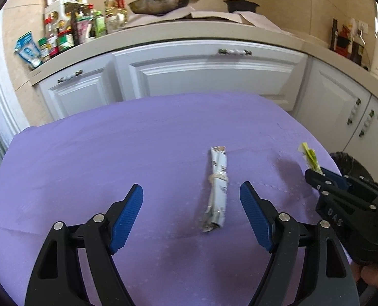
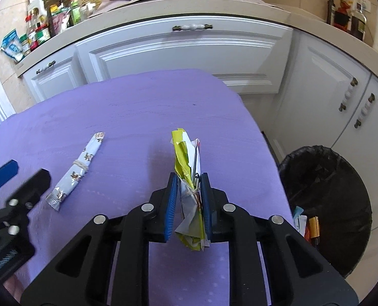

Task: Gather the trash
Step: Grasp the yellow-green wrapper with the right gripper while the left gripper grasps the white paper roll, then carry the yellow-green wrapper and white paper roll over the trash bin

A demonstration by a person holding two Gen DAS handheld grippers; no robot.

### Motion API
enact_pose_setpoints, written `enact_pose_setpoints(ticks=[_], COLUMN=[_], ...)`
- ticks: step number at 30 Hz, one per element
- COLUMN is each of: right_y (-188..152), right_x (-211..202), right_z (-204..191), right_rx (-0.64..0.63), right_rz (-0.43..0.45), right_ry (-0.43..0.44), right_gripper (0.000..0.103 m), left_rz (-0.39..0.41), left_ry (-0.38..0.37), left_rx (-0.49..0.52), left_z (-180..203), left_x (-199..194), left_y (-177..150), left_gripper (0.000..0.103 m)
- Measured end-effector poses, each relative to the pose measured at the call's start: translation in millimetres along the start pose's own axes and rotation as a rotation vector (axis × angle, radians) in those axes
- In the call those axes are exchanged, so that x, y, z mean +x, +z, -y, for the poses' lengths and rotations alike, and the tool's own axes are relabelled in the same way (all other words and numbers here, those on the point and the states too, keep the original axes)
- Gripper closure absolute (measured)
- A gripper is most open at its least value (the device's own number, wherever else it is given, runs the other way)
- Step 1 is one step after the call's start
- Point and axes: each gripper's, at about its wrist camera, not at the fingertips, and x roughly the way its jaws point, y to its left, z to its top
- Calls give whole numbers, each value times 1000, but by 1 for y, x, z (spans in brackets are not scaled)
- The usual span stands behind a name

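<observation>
The desk, covered in a purple cloth, is the landmark here. Near the middle of the desk lies a rolled white printed wrapper tied with a rubber band, flat on the cloth. The left gripper hovers over the desk with its blue-padded fingers spread wide, released and empty; the white wrapper lies between them, nearer the right pad, touching neither. Toward the desk's right edge, the right gripper is clenched on a crumpled yellow-and-white wrapper bundle tied with a rubber band, which stands up out of the pads and hangs below them, clear of the cloth. Beside the desk's right edge, on the floor, stands a round bin lined with a black bag, with some scraps inside.
</observation>
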Motion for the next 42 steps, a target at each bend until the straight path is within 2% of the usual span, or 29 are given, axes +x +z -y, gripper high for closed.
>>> enact_pose_setpoints(ticks=[5,7,9,13,16,35,42], right_y=[-1,-1,-1,-2,-3,-17,-23], right_x=[-3,-4,-3,-2,-2,-32,-54], right_z=[8,9,10,11,10,2,13], right_rx=[11,12,17,19,17,15,44], right_rz=[6,7,5,0,-2,38,70], right_ry=[6,6,7,5,5,8,-4], right_gripper=[85,85,85,85,85,85,85], left_rz=[-45,-67,-83,-115,-111,-66,-28], left_ry=[-6,-9,-11,-19,-24,-36,-55], left_rx=[27,32,35,50,57,43,51], left_z=[11,12,14,17,18,12,17], left_x=[19,27,33,42,40,5,-17], left_y=[-2,-2,-3,-7,-9,-16,-17], left_gripper=[29,41,57,73,83,85,85])
